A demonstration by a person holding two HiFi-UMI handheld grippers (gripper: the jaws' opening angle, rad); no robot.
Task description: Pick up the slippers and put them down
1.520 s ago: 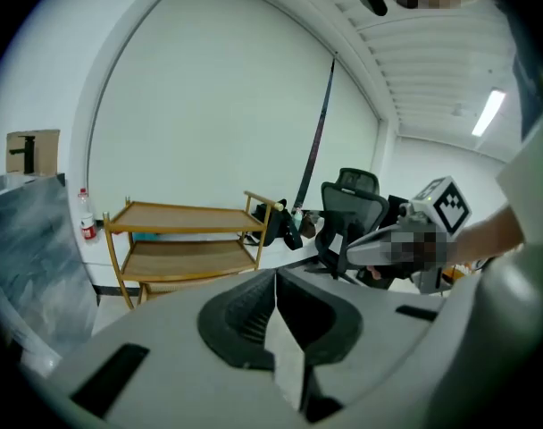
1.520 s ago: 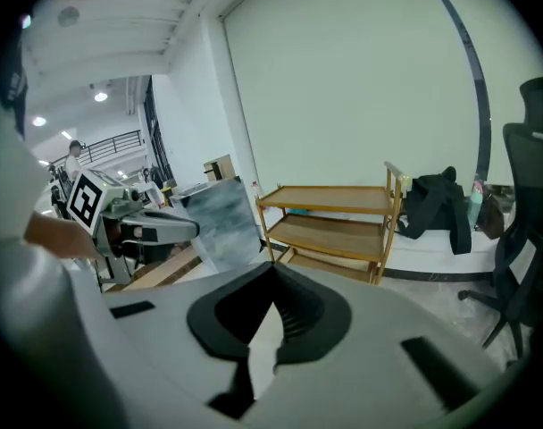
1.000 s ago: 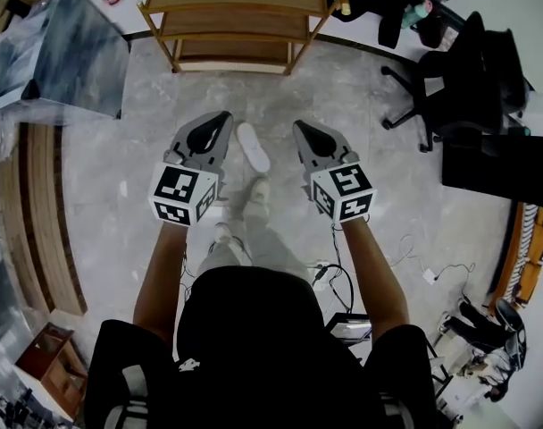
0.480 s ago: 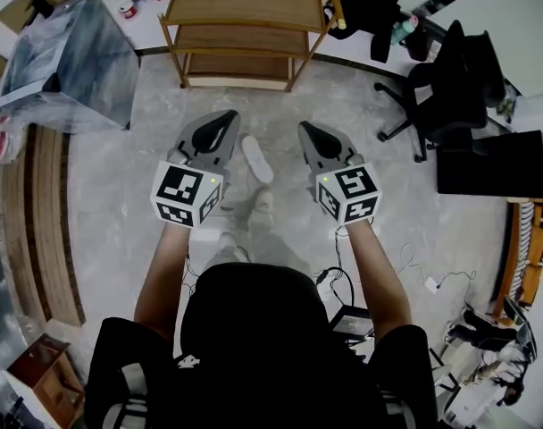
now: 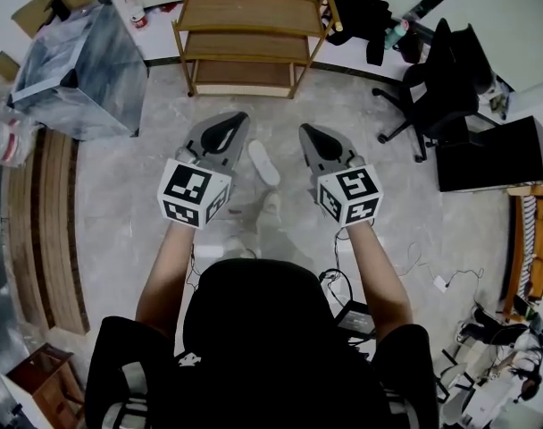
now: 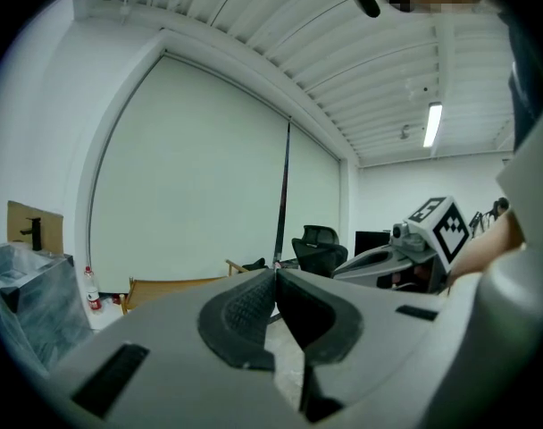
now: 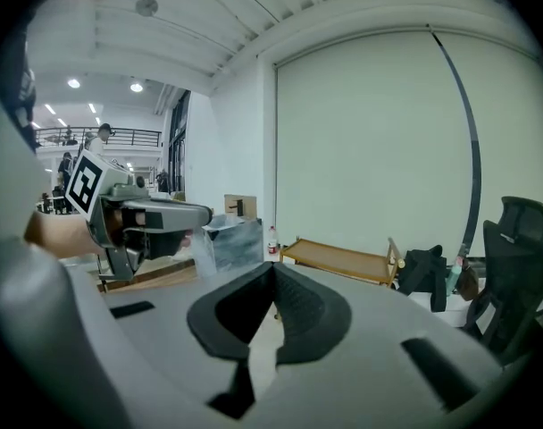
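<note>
On the grey marbled floor point(image 5: 120, 204), straight ahead of the standing person: one flat white slipper point(image 5: 263, 162), lying at a slant. In the head view it sits between the two gripper noses but well below them.

- Left gripper point(image 5: 237, 119): fingers pressed together tip to tip, nothing between them. Its own view looks out level across the room, not at the floor.
- Right gripper point(image 5: 305, 130): same, fingers fully closed and empty, aimed towards the three-tier wooden shelf rack point(image 5: 254, 38).
- Pale shape point(image 5: 270, 207) nearer the person's feet: could be the second slipper or a shoe. Too small to tell.

Risks from here, as judged:
- Both sets of fingers are shut. If they come down without opening first, they will only nudge the slipper along the smooth floor.
- The slipper lies flat, with little edge to pinch. A shallow bite on the sole rim may slip on the lift.
- The grippers are held close side by side, so both going for one slipper could knock together.
- Loose black and white cables point(image 5: 405, 262) lie near the person's feet and could snag a foot while bending down.
- If the pale shape is misread, the pair may be left incomplete.
</note>
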